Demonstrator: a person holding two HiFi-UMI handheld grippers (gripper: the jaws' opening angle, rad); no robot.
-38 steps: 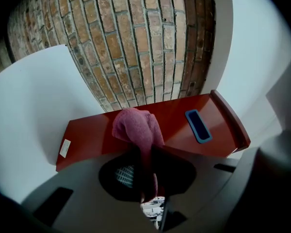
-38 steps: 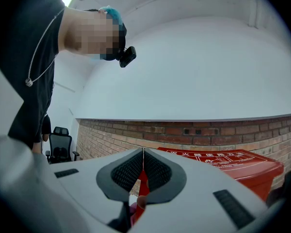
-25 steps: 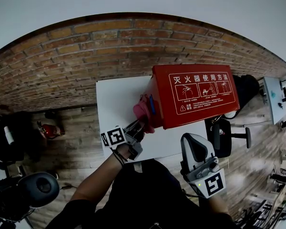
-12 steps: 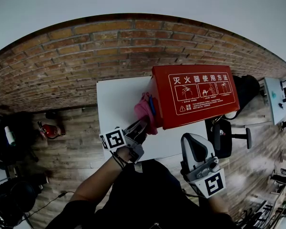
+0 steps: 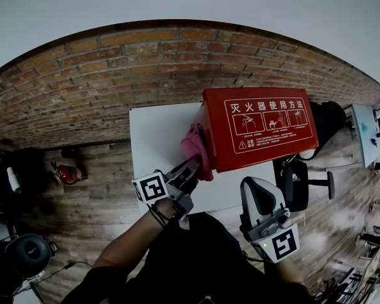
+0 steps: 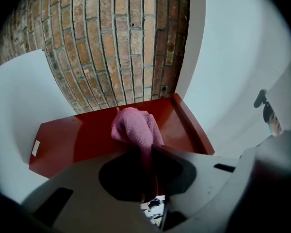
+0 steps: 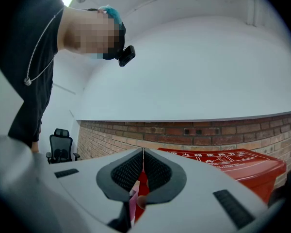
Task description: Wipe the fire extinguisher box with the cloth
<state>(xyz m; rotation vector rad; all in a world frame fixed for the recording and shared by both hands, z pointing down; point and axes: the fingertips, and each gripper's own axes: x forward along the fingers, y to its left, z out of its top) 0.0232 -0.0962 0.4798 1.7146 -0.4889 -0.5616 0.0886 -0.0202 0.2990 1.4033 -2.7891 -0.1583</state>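
cloth [image 5: 196, 149], pink and bunched, is clamped by its lower end in the jaws of the left gripper [image 5: 190, 168], close in front of the person. nearer the body, the right gripper [image 5: 258, 192] stands upright and well apart from everything, its jaws pressed together on nothing. it has not stirred over the last second.

the left gripper has moved. its marker cube has eased a little toward the person, and the cloth has shifted only slightly, spreading a touch flatter. the cloth's free end is pressed against the red end face of the fire extinguisher box [image 5: 266, 128], which lies on the white table [image 5: 155, 132] with its instruction panel upward.

so small a shift reads as a short rubbing stroke, so wiping looks to be under way on this one face. the top panel and the far sides probably remain to be done, with the left gripper alone working. beyond the table runs the brick wall [image 5: 114, 75].
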